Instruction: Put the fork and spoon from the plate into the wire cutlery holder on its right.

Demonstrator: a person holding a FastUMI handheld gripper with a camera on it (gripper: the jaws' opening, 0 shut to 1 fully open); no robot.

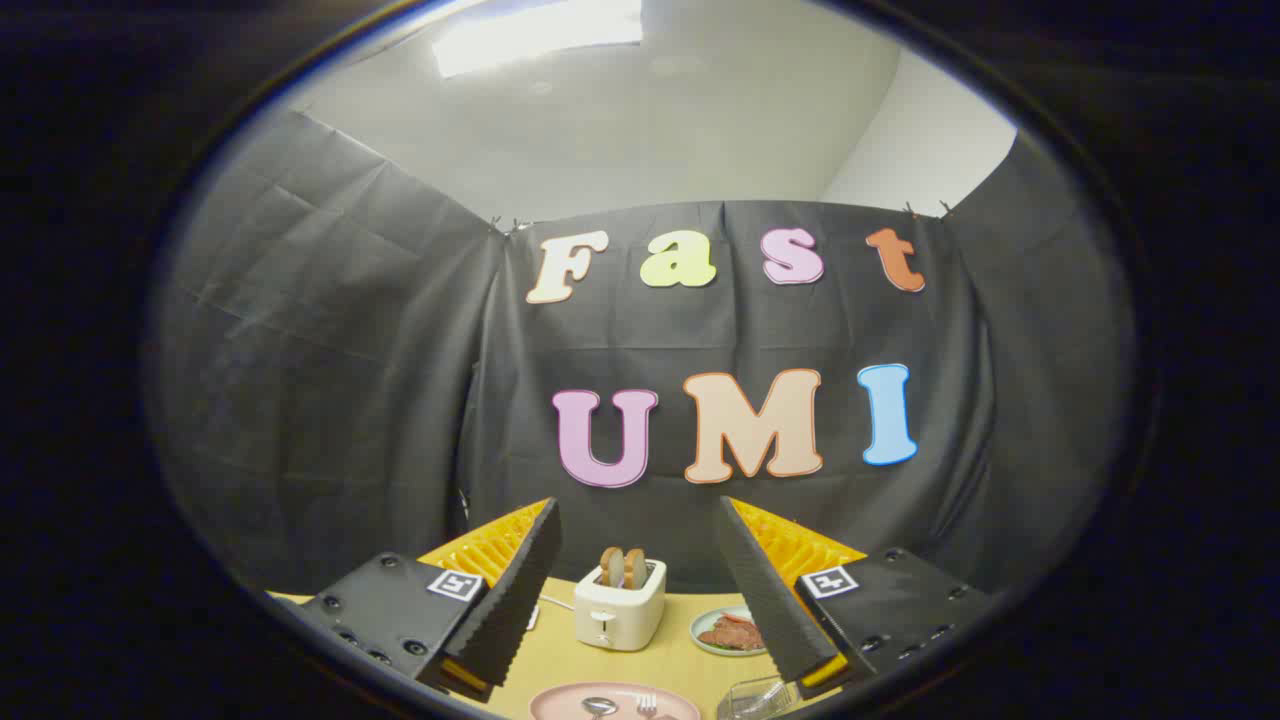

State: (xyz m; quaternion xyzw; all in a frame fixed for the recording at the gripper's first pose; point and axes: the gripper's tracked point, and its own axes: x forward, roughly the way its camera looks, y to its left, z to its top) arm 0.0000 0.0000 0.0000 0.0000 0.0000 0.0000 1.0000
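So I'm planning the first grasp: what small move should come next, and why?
Probably tilt the gripper down toward the round pink plate. Its jaws stand open and empty, aimed at the white toaster, while the metal spoon and metal fork lie on the plate below them.

The gripper (640, 530) has two long fingers with bumpy ridges on the inner sides. Each finger sits on a black block with round screw holes. Each block has a small white square sticker with a black pattern.
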